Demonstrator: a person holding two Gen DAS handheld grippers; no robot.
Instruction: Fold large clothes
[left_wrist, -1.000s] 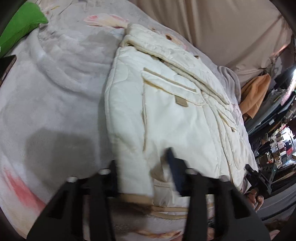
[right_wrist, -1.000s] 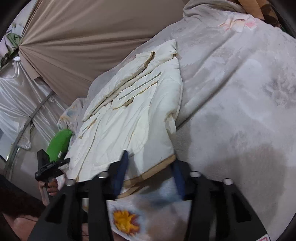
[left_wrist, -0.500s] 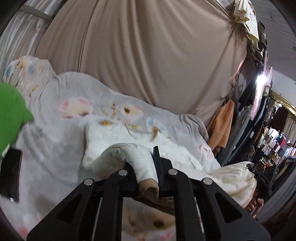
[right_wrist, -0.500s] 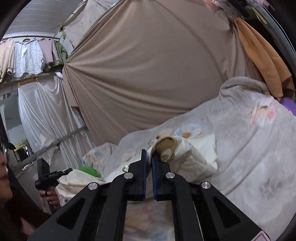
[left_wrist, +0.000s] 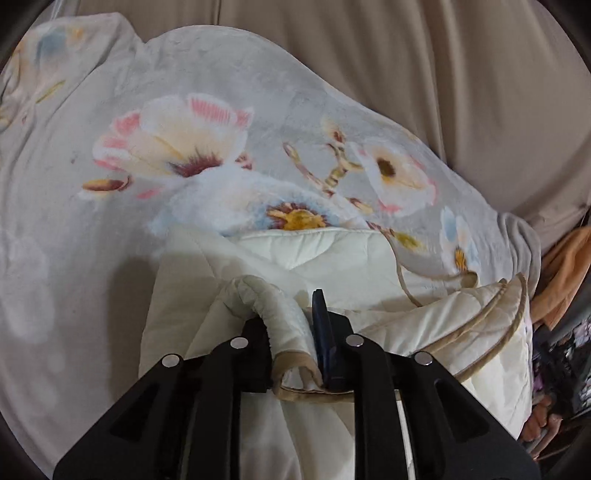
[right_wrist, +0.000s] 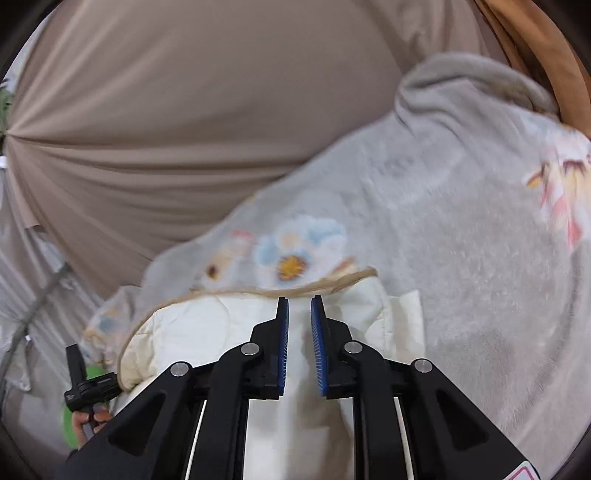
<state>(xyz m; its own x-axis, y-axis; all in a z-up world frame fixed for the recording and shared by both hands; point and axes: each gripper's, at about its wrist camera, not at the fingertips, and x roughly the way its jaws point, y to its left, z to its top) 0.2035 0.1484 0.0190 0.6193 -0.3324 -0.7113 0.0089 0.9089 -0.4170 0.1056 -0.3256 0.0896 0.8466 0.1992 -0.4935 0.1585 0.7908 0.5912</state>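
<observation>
Your left hand-held gripper (left_wrist: 295, 332) is opening with the jacket (left_wrist: 332, 258) hem between its fingers (bulky padding); it may spring unfolded. Your right hand-held gripper (right_wrist: 299, 332), narrow and opening, holds nothing, so that side could slump.

My jacket (left_wrist: 369, 273) is cream quilted fabric with tan trim. Beneath it lies a pale grey blanket (left_wrist: 92, 221) printed with pink, white, yellow and blue flowers. A beige curtain (right_wrist: 184, 110) hangs behind, beside an orange garment (left_wrist: 569, 266).
</observation>
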